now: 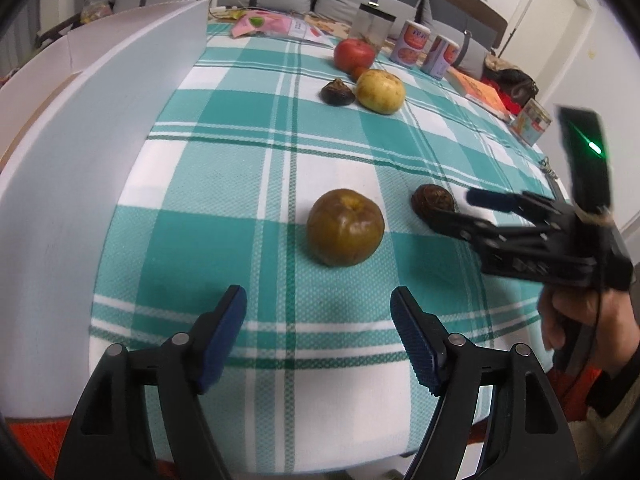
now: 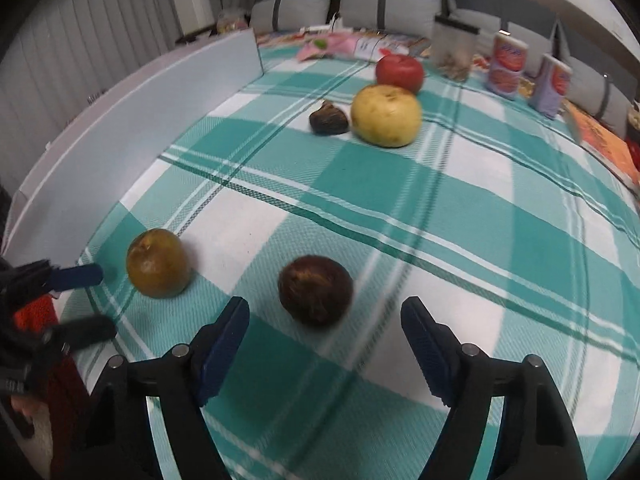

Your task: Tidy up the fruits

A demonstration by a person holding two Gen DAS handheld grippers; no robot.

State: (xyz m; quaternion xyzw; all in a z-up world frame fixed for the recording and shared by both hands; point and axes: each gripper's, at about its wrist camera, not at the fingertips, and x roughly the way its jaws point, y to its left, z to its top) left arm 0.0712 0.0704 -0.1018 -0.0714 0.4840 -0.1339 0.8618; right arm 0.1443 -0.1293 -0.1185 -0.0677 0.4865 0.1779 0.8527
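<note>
Both grippers stood with jaws apart, empty: left gripper short of the brownish-green fruit, right gripper near the dark brown fruit, possibly a chestnut. Yellow fruit and red apple lay farther back on the bench. Risk: round fruit rolling if nudged off-centre.

The right gripper hangs over a teal-and-white checked tablecloth with its jaws apart and nothing between them, a dark brown fruit lying on the cloth just beyond its tips. To the left sits a brownish-green fruit, with the left gripper near it at the frame's edge. Farther back, a yellow fruit rests beside a small dark fruit, with a red fruit behind them.
</note>
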